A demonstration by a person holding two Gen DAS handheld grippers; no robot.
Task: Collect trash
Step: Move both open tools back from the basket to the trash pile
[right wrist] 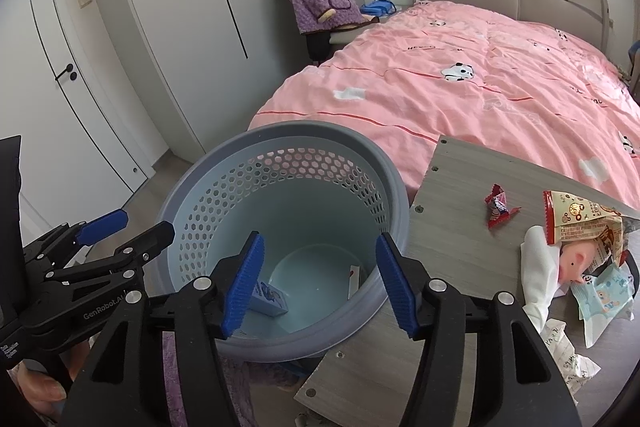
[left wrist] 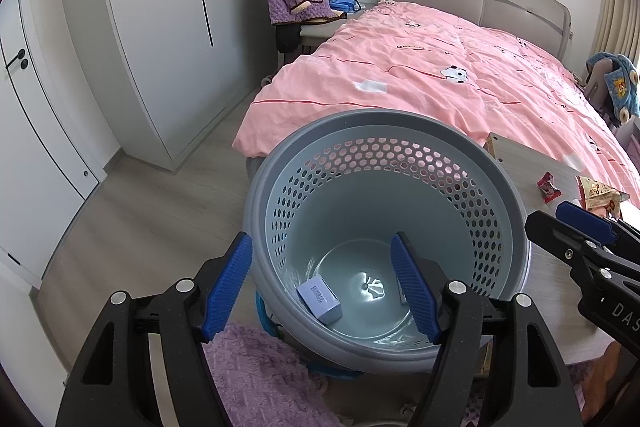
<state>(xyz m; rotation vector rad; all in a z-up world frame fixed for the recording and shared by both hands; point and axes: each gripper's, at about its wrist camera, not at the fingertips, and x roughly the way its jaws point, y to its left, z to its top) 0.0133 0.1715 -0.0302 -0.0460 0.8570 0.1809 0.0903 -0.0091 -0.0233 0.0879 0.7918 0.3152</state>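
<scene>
Left gripper (left wrist: pixel 322 285), right gripper (right wrist: pixel 320 281) both spread wide, empty, angled down over basket (left wrist: pixel 400 131).

My left gripper (left wrist: pixel 322 287) and right gripper (right wrist: pixel 320 283) hover side by side, jaws spread wide, holding nothing.

basket (left wrist: pixel 384 163) mouth seemingly unobstructed

Both wrist views near, sharing basket (left wrist: pixel 384 155)
</scene>
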